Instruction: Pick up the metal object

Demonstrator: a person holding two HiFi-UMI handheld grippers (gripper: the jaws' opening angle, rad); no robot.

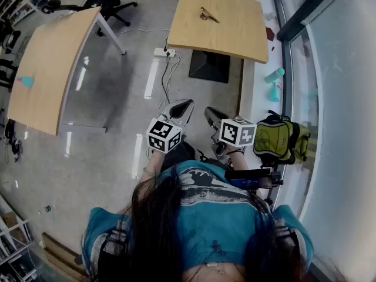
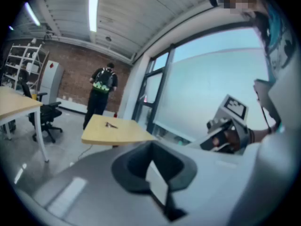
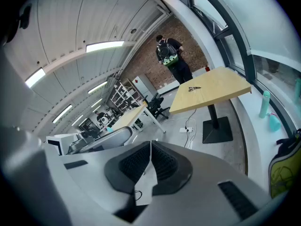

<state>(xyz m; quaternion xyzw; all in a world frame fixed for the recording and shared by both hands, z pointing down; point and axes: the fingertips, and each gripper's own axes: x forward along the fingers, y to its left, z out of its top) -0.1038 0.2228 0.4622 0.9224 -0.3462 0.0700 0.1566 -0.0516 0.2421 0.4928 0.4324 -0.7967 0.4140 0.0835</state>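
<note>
Held close against the wearer's chest, the left gripper [image 1: 183,107] and the right gripper [image 1: 210,113] sit side by side, near each other but not touching; both noses aim toward 12 o'clock in the head view and tip a little downward; each has its jaws fully together on nothing, the dark pads meeting in a single seam in its own gripper view. A yellow-green backpack [image 1: 282,138] rests at 3 o'clock, just beside the right gripper. Bare grey floor [image 1: 117,93] and a white power strip [image 1: 164,52] lie between the tongs and the goal. The metal object [image 1: 207,14], a slim brass-coloured piece, lies at 12 o'clock, well apart from both grippers, on the far left part of a light wooden table [image 1: 235,40]; its long axis runs from about 10 to 4 o'clock, slanting across the line of approach. It sits almost dead ahead of the right gripper and toward 1 o'clock of the left, so the right hand looks marginally better placed, though neither is within reach; the wearer would likely have to cross to the table and part the jaws first. Beyond the table, a standing person [image 2: 102,86] faces a brick wall.
</note>
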